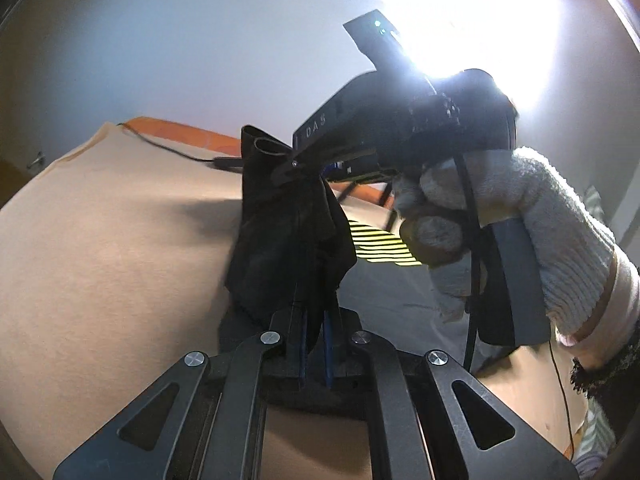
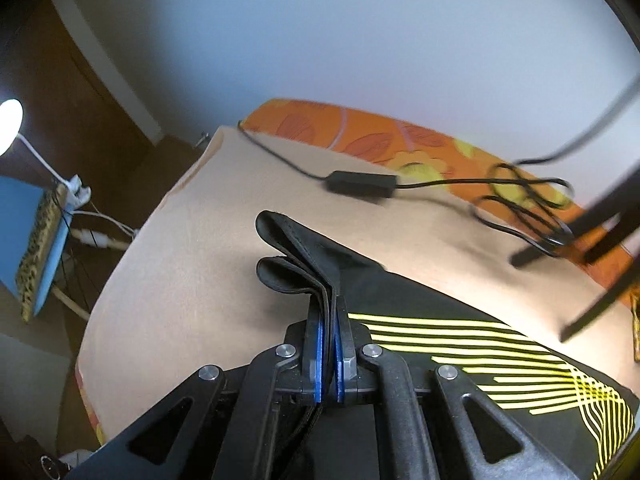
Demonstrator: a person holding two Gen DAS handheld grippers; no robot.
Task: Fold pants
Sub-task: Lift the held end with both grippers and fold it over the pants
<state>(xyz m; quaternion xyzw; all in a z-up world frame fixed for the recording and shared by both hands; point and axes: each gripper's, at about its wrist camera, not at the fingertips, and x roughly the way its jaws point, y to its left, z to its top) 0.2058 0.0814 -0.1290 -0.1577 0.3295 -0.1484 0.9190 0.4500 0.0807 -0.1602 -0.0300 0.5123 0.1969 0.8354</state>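
The pants (image 2: 460, 344) are black with yellow stripes and lie on a tan sheet (image 2: 192, 248). My right gripper (image 2: 328, 308) is shut on the folded black waistband edge (image 2: 292, 252), which sticks out past the fingers. In the left wrist view my left gripper (image 1: 314, 300) is shut on a bunch of the black pants fabric (image 1: 280, 240), lifted above the sheet (image 1: 112, 240). The right gripper (image 1: 296, 164), held by a gloved hand (image 1: 520, 216), pinches the same fabric just beyond it. The yellow stripes (image 1: 384, 246) show behind.
A black cable with an inline box (image 2: 360, 184) runs across the sheet's far side, over an orange flowered cover (image 2: 380, 140). Black tripod legs (image 2: 600, 216) stand at the right. A lamp (image 2: 10, 124) and a blue box (image 2: 36, 248) sit off the left edge.
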